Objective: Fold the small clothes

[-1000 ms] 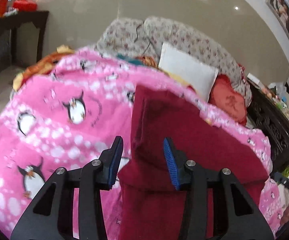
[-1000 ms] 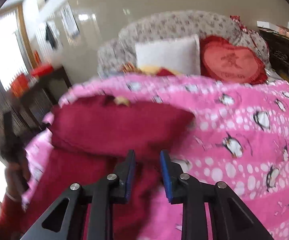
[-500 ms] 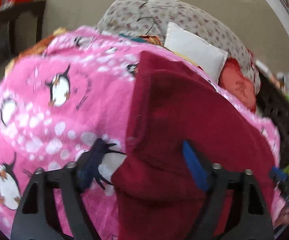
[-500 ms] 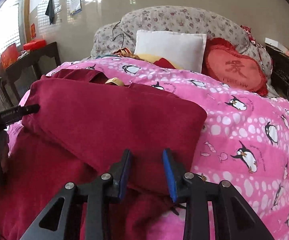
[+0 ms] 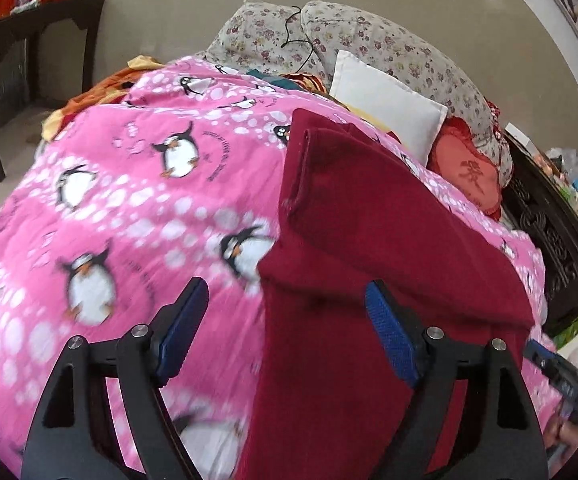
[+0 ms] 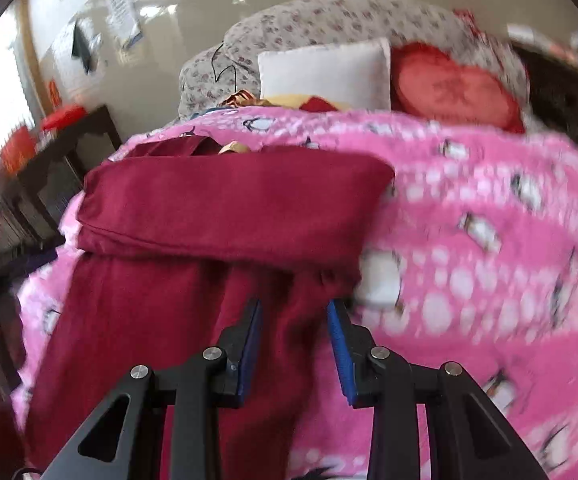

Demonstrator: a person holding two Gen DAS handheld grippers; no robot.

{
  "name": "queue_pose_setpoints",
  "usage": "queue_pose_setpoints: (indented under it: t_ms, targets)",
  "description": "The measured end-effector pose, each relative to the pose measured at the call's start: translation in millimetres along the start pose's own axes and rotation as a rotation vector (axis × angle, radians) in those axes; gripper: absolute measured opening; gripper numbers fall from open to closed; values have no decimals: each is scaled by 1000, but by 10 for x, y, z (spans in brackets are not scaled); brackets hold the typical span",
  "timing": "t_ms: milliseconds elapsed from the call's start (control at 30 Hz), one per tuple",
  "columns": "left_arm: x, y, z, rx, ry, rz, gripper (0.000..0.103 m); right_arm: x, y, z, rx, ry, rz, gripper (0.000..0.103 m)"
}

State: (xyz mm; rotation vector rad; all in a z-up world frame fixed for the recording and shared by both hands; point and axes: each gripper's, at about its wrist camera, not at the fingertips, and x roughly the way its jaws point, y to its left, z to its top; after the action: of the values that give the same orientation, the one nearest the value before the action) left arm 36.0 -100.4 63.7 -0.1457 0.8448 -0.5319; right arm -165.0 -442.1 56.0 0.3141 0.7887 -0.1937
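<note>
Left wrist view. We see the left gripper (image 5: 285, 320) with its jaws spread wide and nothing between the blue pads (image 5: 389, 336); it hangs released over the near left edge of the maroon garment (image 5: 369, 240). The garment lies on a pink penguin blanket (image 5: 129, 200), its far part doubled back over the near part, so a thick folded edge shows on the left side. Behind it we note a white pillow (image 5: 385, 104), a red heart cushion (image 5: 469, 176) with a stitched character too soft to read, and a floral bolster (image 5: 369, 40) against the wall. A dark side table (image 5: 29, 32) stands at far left with red items on top. The blanket carries curved lines of small print beside the penguins; we cannot read them. The right gripper's tip (image 5: 549, 364) shows at the lower right edge.

Right wrist view, blurred. The right gripper (image 6: 295, 340) has its jaws apart, loose over the lower maroon cloth (image 6: 229, 208), gripping nothing. The folded-over band lies across the frame just beyond the fingertips. White pillow (image 6: 329, 72) and heart cushion (image 6: 453, 84) sit side by side at the head. Wall papers are illegible.
</note>
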Motion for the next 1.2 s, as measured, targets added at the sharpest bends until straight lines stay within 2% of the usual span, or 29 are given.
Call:
queue_pose_setpoints:
  t_ms: [67,133,200,233,333,400,500,533,600,633,667,733,833,933,1033,1100,1133,1200]
  targets:
    - [-106,38,-132,11,2,16,82,47,-72,-76,55,3,19,48]
    - [-128,83,-259,-4,30,25,82,167,-136,-112,83,14,25,48]
    - [-127,124,-369,-21,59,24,82,150,-162,-97,101,-41,53,26]
    - [-137,131,-412,-23,67,25,82,123,-149,-75,80,-49,41,8]
    - [-261,115,-572,-6,74,32,82,-28,-130,-64,0,-87,-61,7]
    - [-339,98,-643,6,63,36,82,-28,-194,-82,-10,-81,-131,7]
    - [-427,69,-732,15,62,40,82,0,-236,-111,22,-58,-91,7]
    - [-456,69,-761,18,66,35,82,-50,-226,-120,26,-61,-71,8]
    - [-538,63,-815,33,70,26,82,-205,-224,-166,54,-47,-15,21]
    - [-602,60,-850,45,65,24,82,-295,-237,-213,66,-36,5,41]
    - [-657,61,-882,52,61,24,82,-382,-237,-274,72,-28,29,49]
    - [-738,82,-944,57,61,17,82,-526,-186,-467,51,14,79,48]
    - [-823,143,-1084,53,92,3,82,-655,-120,-825,8,81,94,49]
    - [-874,179,-1228,61,121,-2,82,-676,-120,-1194,38,148,154,48]
    - [-896,189,-1331,61,142,-12,82,-683,-111,-1397,60,129,182,48]
    - [-863,209,-1393,49,163,-14,82,-679,-33,-1429,1,99,149,24]
    - [-844,218,-1420,43,173,-11,82,-686,1,-1430,-24,94,134,9]
    - [-852,217,-1474,43,169,-4,82,-783,63,-1425,-66,62,108,9]
